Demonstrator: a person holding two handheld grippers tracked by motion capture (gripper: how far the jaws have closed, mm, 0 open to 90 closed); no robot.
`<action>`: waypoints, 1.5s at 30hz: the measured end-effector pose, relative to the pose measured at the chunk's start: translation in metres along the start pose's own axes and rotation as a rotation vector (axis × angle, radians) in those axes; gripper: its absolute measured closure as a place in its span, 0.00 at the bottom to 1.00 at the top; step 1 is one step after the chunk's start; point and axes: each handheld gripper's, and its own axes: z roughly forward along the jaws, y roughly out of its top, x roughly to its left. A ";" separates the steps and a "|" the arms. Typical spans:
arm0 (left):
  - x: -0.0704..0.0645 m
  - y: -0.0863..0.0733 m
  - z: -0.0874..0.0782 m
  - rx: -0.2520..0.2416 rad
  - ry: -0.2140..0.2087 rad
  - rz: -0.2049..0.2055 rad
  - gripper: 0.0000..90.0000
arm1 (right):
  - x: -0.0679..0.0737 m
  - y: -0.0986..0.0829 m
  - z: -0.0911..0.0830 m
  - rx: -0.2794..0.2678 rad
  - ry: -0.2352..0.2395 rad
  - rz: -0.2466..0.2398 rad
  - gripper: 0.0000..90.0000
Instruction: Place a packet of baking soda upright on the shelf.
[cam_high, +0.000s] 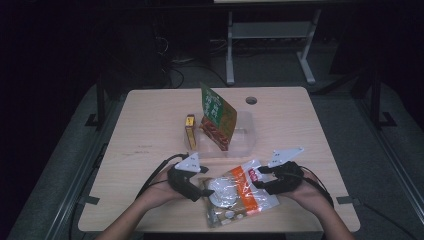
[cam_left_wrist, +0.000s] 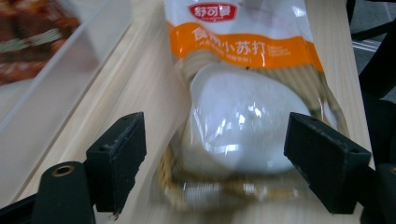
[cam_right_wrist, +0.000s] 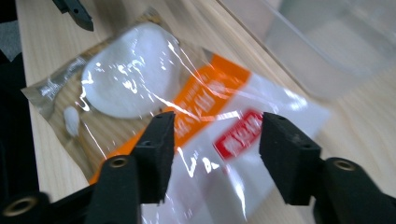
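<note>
A clear snack bag with an orange band, a red logo and a white round patch lies flat near the table's front edge. In the left gripper view the snack bag sits between wide-apart jaws; my left gripper is open at the bag's left end and touches nothing that I can see. My right gripper is open over the bag near its red logo. In the high view the left gripper and right gripper flank the bag.
A clear plastic tray stands mid-table holding a green and red pouch that leans upright. A small yellow box stands at the tray's left. A round hole is in the tabletop at the back.
</note>
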 end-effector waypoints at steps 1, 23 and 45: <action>0.003 0.005 0.010 0.017 -0.020 0.001 0.24 | -0.002 -0.003 -0.001 -0.001 -0.005 0.008 0.46; 0.010 0.010 0.045 0.080 -0.147 -0.023 0.84 | -0.016 -0.011 -0.007 -0.021 -0.014 0.059 0.40; -0.007 0.026 -0.005 -0.096 -0.089 0.107 1.00 | -0.017 -0.003 -0.002 -0.100 0.160 0.091 0.39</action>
